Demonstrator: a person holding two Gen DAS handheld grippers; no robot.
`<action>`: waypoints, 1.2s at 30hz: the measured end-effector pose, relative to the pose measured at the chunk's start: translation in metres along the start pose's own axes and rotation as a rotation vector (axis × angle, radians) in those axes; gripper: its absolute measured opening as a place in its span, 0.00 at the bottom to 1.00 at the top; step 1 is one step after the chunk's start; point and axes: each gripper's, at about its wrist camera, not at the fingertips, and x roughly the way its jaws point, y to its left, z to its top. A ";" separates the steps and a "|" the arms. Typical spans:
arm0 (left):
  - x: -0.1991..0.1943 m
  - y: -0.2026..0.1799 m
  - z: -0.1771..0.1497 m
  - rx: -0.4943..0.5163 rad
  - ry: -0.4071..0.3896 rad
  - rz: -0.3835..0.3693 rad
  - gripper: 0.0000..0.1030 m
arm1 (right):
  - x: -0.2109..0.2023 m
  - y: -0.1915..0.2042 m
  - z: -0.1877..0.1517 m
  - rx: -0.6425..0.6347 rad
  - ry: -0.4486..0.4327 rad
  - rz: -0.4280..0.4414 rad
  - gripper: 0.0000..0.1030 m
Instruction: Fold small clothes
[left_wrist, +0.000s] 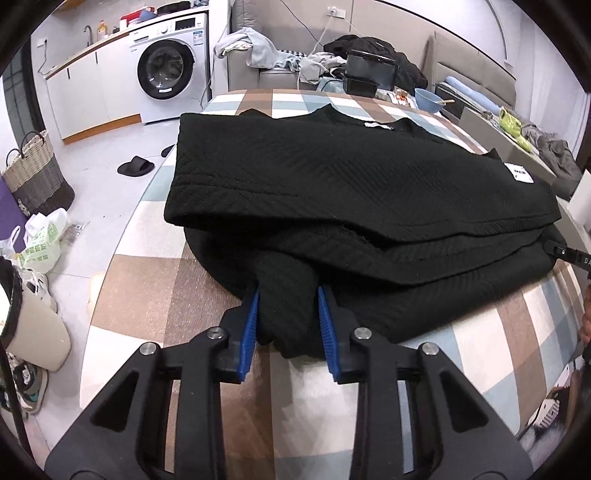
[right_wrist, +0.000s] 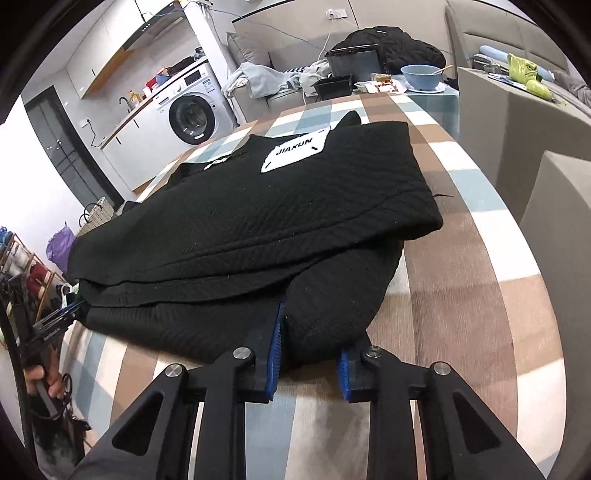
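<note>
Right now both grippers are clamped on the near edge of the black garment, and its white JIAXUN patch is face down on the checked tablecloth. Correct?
Not quite. The white JIAXUN patch faces up on top of the black garment, as the right wrist view shows. The rest holds: the left gripper and right gripper are both clamped on its near edge, on the checked tablecloth.

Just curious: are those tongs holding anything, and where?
Yes. Both tongs, left and right, pinch the black garment at its near edge, one toward each end.
</note>
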 end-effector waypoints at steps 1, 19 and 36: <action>-0.001 0.001 -0.001 0.008 0.005 0.002 0.26 | -0.002 0.001 -0.002 -0.001 0.005 0.004 0.24; -0.050 0.032 0.009 -0.155 -0.064 -0.141 0.43 | -0.066 -0.030 0.003 0.133 -0.139 0.065 0.49; -0.020 -0.019 0.001 -0.150 0.038 -0.327 0.50 | -0.003 -0.033 0.008 0.339 -0.041 0.292 0.59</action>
